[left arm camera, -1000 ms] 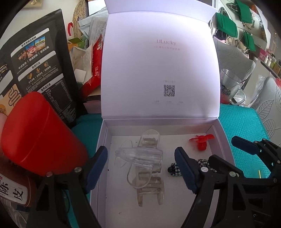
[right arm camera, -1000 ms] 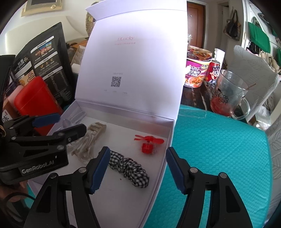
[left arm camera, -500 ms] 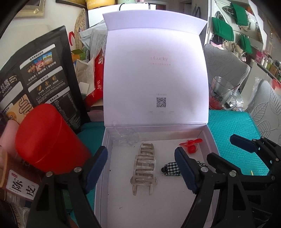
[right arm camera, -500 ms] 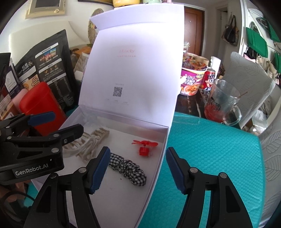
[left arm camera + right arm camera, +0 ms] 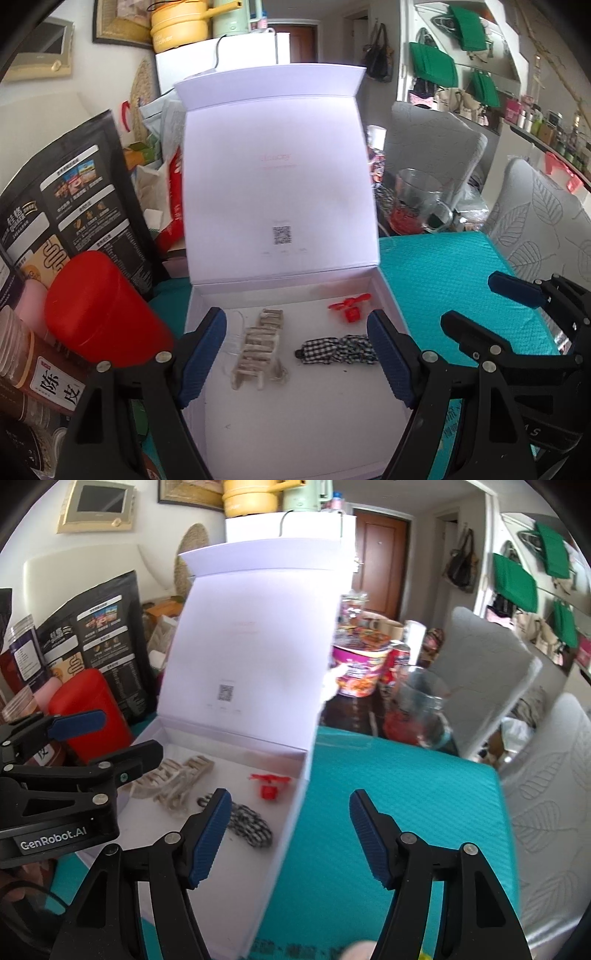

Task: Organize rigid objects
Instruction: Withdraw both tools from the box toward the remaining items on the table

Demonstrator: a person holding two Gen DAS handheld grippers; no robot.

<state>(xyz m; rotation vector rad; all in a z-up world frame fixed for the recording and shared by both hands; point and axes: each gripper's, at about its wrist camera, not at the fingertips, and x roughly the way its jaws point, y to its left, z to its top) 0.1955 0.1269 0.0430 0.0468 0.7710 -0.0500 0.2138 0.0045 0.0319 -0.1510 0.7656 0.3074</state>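
A white box (image 5: 390,295) stands with its lid (image 5: 277,177) upright on a teal mat. On its floor lie a beige claw clip (image 5: 258,347), a clear clip (image 5: 234,332) just left of it, a small red clip (image 5: 349,310) and a black-and-white checked scrunchie (image 5: 332,350). My left gripper (image 5: 295,319) hovers open above the box's middle and holds nothing. My right gripper (image 5: 289,797) is open and empty, straddling the box's right wall (image 5: 291,830). From the right wrist I also see the beige clip (image 5: 177,779), the red clip (image 5: 269,786) and the scrunchie (image 5: 251,823).
A red canister (image 5: 99,314), a black printed pouch (image 5: 74,192) and jars crowd the box's left side. Behind the teal mat (image 5: 461,288) stand a glass mug (image 5: 417,203) and a noodle cup (image 5: 358,672). Grey leaf-patterned chairs (image 5: 546,221) stand to the right.
Both grippers have drawn back and upward from the box, so its contents look smaller. The clear clip, earlier between my left fingers, now lies on the box floor beside the beige clip.
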